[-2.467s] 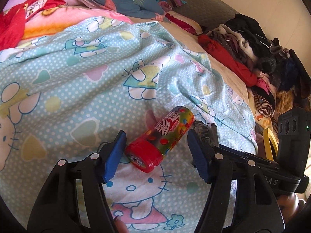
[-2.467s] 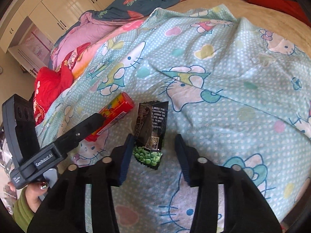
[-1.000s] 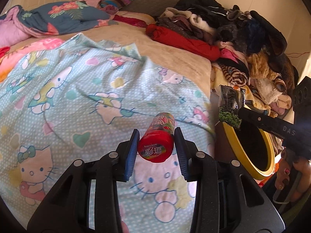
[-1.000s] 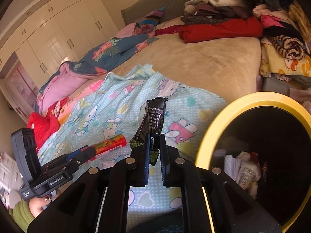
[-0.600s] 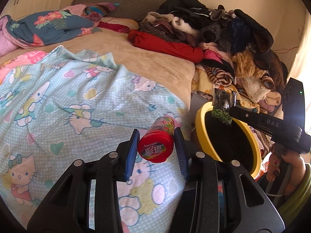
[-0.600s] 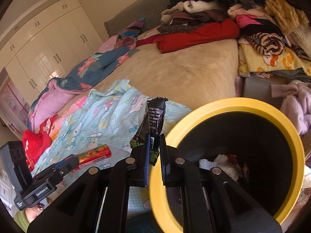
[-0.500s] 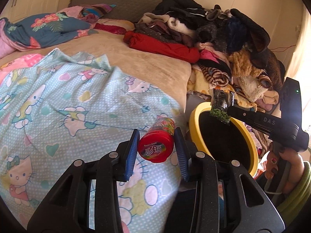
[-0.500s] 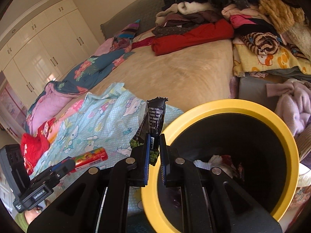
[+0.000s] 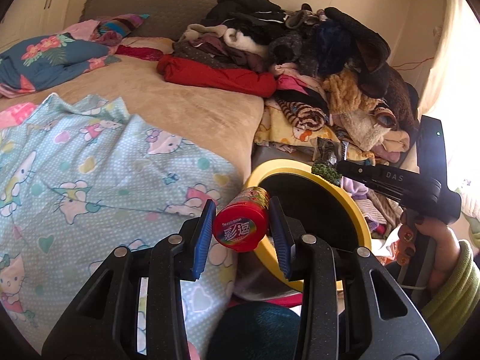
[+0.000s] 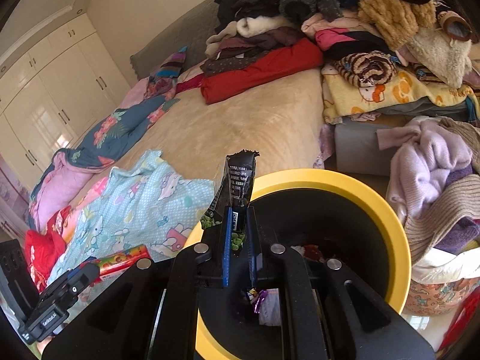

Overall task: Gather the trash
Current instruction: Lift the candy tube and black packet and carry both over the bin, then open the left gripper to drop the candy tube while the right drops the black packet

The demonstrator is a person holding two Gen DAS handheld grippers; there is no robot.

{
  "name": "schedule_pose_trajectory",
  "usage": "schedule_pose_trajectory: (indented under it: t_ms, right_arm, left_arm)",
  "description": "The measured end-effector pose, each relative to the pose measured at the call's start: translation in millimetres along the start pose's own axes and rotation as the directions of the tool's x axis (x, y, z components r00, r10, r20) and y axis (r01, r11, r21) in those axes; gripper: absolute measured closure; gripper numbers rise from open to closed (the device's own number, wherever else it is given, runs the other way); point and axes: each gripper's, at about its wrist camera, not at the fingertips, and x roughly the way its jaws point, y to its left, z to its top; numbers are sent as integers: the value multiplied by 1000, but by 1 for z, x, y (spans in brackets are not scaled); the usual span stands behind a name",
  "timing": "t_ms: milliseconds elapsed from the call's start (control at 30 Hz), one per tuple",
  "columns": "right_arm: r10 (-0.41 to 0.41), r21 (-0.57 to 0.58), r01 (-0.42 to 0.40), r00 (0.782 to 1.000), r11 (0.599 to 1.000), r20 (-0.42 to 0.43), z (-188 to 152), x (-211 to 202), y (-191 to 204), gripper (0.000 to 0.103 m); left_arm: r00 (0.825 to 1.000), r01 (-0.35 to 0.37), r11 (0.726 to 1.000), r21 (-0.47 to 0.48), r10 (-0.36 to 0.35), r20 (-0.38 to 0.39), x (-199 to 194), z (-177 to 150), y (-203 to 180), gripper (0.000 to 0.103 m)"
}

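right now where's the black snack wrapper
The wrapper is pinched in the shut right gripper, held upright over the near rim of the yellow bin; in the left wrist view it hangs at the bin's far edge.

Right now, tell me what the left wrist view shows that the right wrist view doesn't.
Only the left wrist view shows the red cap end of the candy tube clamped in the left claw, and the hand in a green sleeve holding the right claw.

Only the right wrist view shows the trash lying in the bin, the white wardrobe and the lilac sweater.

Both show the yellow-rimmed bin, the black snack wrapper pinched in the right claw, the cartoon-cat sheet and the clothes pile.
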Motion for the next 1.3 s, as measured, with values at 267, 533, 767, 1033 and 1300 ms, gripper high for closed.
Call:
schedule_pose_trajectory:
  t_ms: [267, 533, 767, 1033, 1300]
  right_arm:
    - [-30, 39, 30, 1000, 999, -5, 2, -5, -23, 94]
    - [-39, 46, 40, 999, 998, -25, 4, -9, -36, 94]
    - [-34, 62, 38, 998, 997, -51, 4, -6, -46, 93]
    - [-32, 96, 41, 995, 994, -93, 2, 1, -56, 92]
    - [-35, 142, 54, 991, 988, -130, -1, 5, -64, 78]
  left_arm:
    - [999, 39, 998, 56, -38, -20, 12, -2, -32, 74]
    - [997, 65, 992, 105, -60, -56, 30, -8, -57, 74]
    - [993, 78, 989, 130, -66, -93, 47, -12, -69, 74]
    - [987, 91, 986, 138, -71, -144, 68, -18, -78, 74]
    - [982, 92, 985, 145, -66, -179, 86, -22, -85, 74]
